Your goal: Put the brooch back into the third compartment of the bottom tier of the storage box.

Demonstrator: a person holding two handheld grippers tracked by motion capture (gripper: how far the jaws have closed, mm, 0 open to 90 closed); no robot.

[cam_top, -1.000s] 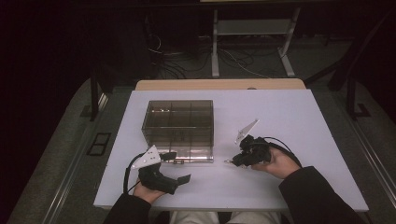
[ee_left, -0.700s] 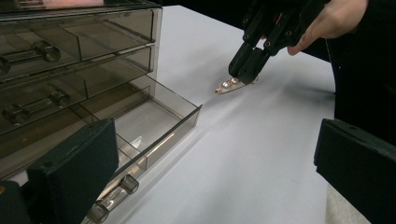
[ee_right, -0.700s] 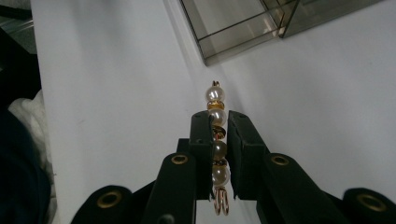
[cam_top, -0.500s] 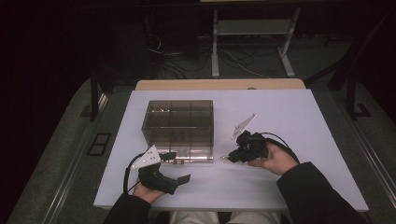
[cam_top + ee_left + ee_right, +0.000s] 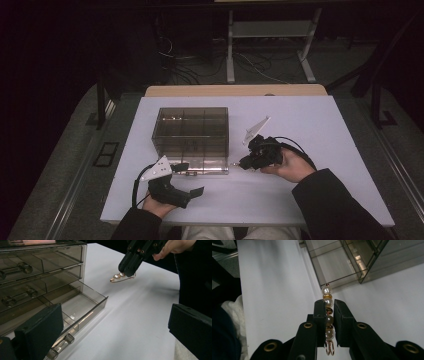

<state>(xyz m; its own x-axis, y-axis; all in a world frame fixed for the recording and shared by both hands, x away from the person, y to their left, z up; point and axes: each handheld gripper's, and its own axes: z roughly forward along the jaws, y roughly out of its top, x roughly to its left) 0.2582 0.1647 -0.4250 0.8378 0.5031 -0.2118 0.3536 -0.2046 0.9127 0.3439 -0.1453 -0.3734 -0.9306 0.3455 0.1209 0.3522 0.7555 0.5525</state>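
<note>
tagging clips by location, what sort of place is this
Probably a lab or recording workspace, not a home: a white-covered table in a dark room, loose cables on the floor behind, and a metal stand. A smoky drawer box sits on the table.

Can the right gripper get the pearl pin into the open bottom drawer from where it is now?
Probably yes. The right gripper holds the pearl pin just off the open bottom drawer, whose top is uncovered, and the left gripper stays at the drawer's other end.
</note>
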